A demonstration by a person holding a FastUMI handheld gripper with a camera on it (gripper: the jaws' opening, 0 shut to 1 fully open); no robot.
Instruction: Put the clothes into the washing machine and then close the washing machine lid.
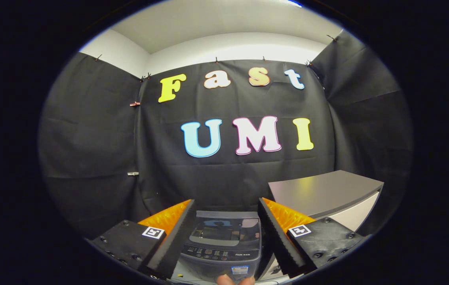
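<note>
A small grey top-loading washing machine stands low between my fingers, its dark glass lid lying flat and shut over the top, with a control panel along the near edge. My gripper hangs above it, open wide, with nothing between the fingers. No clothes show in this view. A fingertip of a person's hand peeks in just below the machine.
A grey-topped cabinet or table stands to the right of the machine, behind the right finger. Black cloth walls close the booth at the back and on both sides. A pale floor strip shows under the machine.
</note>
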